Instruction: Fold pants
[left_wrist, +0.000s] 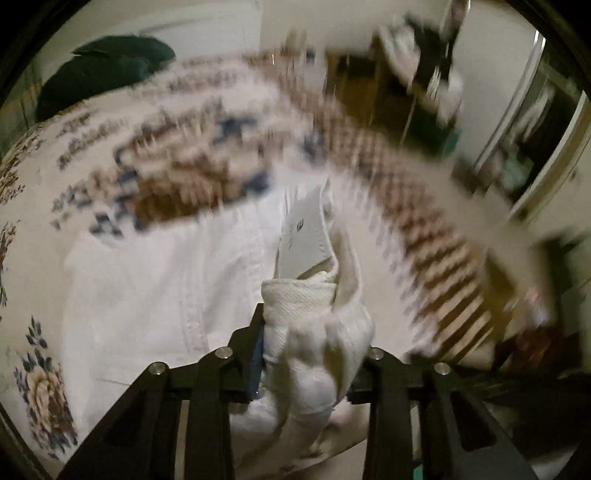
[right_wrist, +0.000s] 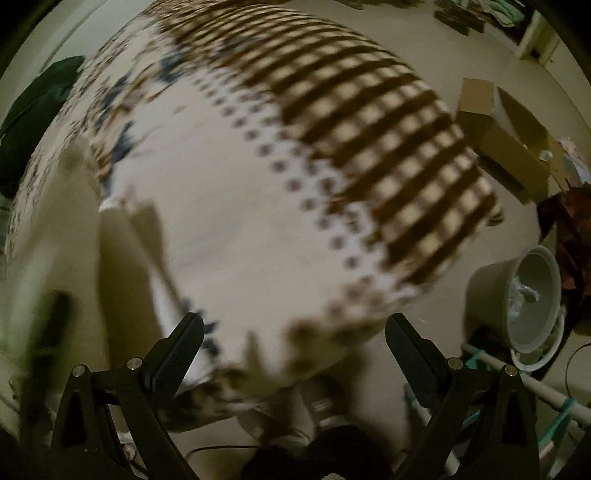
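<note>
Pants, white, one pair: we find them spread on the bed, over its flower-and-check bedspread, with one bunched edge lifted off the rest

Left claw: closed on that bunched edge of the pants; thick white cloth fills the space between its jaws and hangs down in front of the lens; a pale tag stands up just beyond the grip

Right claw: jaws wide apart, holding nothing; it hangs over the near end of the bed, with bedspread below it and a pale shape, which we take for the pants, at the left edge of its view

Other items noted: dark green cushion at the far end of the bed; grey bucket and cardboard box on the floor beside the bed

Condition of views: both heavily smeared, so seams and leg ends cannot be told

Step in hand, as we judge it: carrying a gripped edge across to lay one half of the pants over the other; fold not yet laid down

Next move calls for: the left claw to bring its edge down flush on the matching edge, and the free right claw to pin or smooth the cloth so the lower layer does not drag
</note>
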